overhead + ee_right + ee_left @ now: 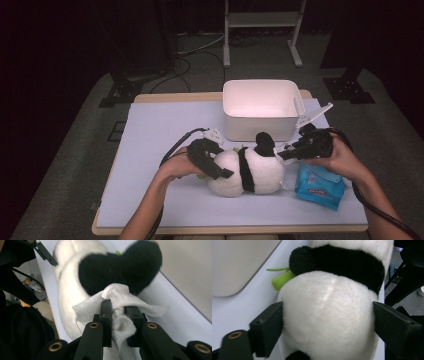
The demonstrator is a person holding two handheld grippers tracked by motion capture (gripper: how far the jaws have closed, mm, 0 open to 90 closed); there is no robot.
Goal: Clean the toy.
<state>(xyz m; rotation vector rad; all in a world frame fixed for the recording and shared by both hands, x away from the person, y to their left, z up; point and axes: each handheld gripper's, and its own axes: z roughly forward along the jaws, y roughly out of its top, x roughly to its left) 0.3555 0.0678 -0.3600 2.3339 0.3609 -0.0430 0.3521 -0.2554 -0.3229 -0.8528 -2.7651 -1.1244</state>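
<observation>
- The plush panda [247, 172] lies on its side near the middle of the table's [150, 130] near half, its white body toward your left hand and a black limb pointing up toward the far edge.
- A white wipe [120, 302] is pressed against that black limb; your right gripper [286, 154] pinches the wipe, its jaws drawn close together on the bunched cloth.
- Your left gripper [226, 174] straddles the panda's white rump, jaws spread wide with one on each side; they sit right at the fur, and you cannot tell whether they squeeze it.
- A small green plush piece [282, 279] peeks out beside the panda.
- A blue pack of wipes [320, 187] lies just beside the panda, toward the table's right edge, under your right hand.
- A white bin [260, 107] stands at the far edge, just behind the panda.
</observation>
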